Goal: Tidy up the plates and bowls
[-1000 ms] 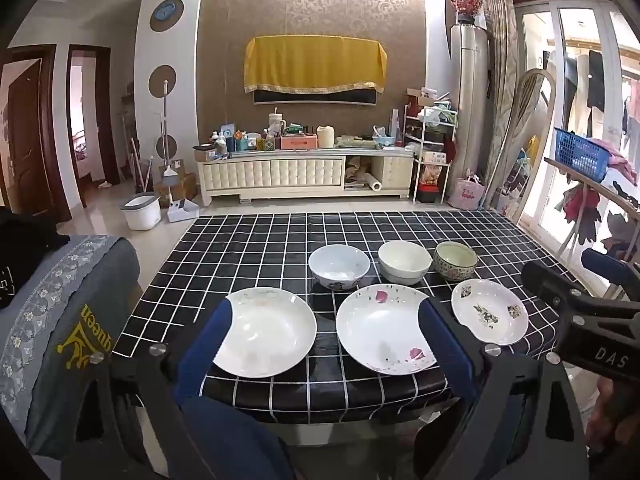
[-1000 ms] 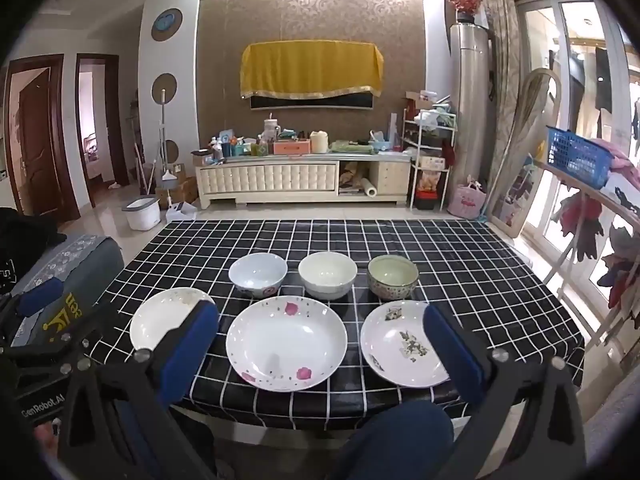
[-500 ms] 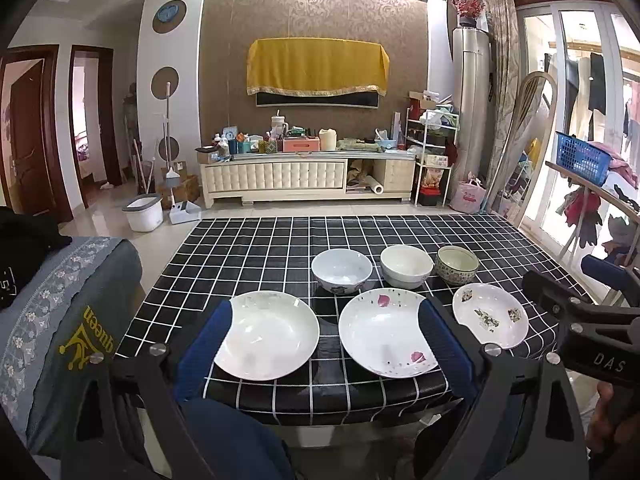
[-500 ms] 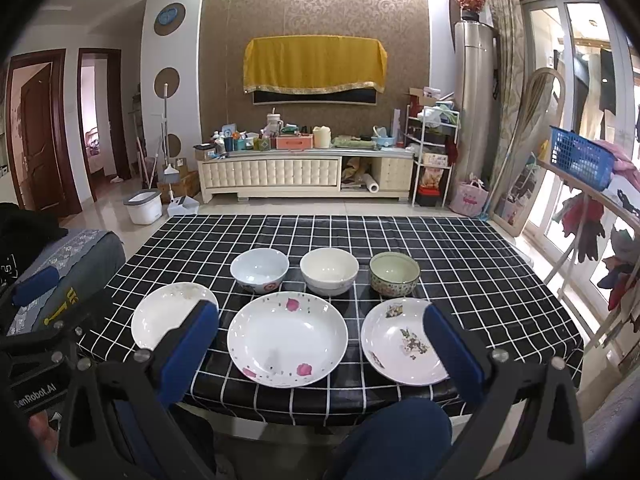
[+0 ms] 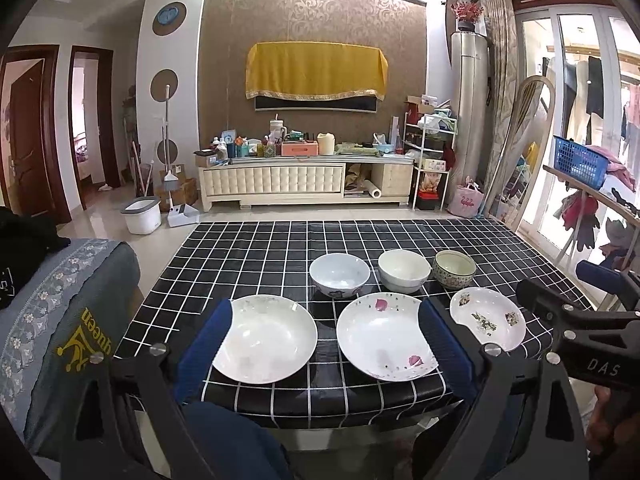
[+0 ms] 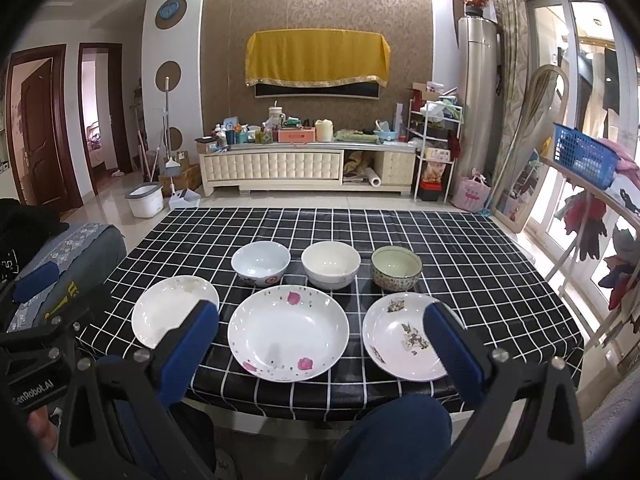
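Note:
Three plates lie in a front row on the black checked table (image 5: 248, 248): a plain white plate (image 5: 266, 344), a rose-petal plate (image 5: 382, 340) and a small flowered plate (image 5: 488, 322). Behind them stand a blue-white bowl (image 5: 339, 274), a cream bowl (image 5: 404, 270) and a green patterned bowl (image 5: 455, 268). My left gripper (image 5: 324, 332) is open, held off the near table edge. My right gripper (image 6: 320, 332) is open, spanning the rose-petal plate (image 6: 288, 332) from the near side. The same bowls show in the right wrist view: blue-white (image 6: 261, 262), cream (image 6: 330, 263), green (image 6: 396, 267).
A grey-covered chair (image 5: 60, 320) stands left of the table. A clothes rack with a blue basket (image 5: 580, 162) is at the right. My knees (image 6: 392, 432) are under the near edge. A cabinet (image 5: 304, 178) is far behind.
Both grippers have drifted slightly, so the table and dishes sit a little lower and nearer in both views. Nothing on the table has moved.

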Demonstrator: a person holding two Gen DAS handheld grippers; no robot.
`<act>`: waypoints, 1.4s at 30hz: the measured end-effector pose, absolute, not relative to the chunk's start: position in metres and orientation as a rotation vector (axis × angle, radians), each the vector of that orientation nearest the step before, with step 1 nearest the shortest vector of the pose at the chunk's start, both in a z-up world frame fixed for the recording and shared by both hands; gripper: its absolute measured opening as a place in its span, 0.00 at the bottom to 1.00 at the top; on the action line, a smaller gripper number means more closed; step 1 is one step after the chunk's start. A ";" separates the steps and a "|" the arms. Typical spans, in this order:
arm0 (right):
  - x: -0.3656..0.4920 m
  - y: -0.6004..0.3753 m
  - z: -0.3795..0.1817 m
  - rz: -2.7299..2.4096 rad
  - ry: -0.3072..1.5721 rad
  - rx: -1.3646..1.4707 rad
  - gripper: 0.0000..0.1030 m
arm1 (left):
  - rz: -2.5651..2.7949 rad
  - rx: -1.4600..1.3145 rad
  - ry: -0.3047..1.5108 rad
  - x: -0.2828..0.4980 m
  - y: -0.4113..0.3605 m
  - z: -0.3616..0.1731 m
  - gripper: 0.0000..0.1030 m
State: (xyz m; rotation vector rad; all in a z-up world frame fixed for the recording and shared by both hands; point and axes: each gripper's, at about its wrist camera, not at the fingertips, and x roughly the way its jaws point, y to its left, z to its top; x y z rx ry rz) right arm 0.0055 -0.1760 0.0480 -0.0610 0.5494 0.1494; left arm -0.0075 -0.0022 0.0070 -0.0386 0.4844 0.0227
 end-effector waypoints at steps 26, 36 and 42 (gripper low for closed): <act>0.006 -0.169 0.043 0.189 0.579 -0.075 1.00 | 0.025 -0.039 0.510 -0.008 0.002 0.004 0.90; 0.008 -0.168 0.048 0.206 0.580 -0.074 1.00 | 0.020 -0.048 0.511 -0.008 0.003 0.004 0.90; 0.018 -0.164 0.049 0.237 0.605 -0.063 1.00 | 0.013 -0.030 0.511 -0.007 0.005 0.005 0.90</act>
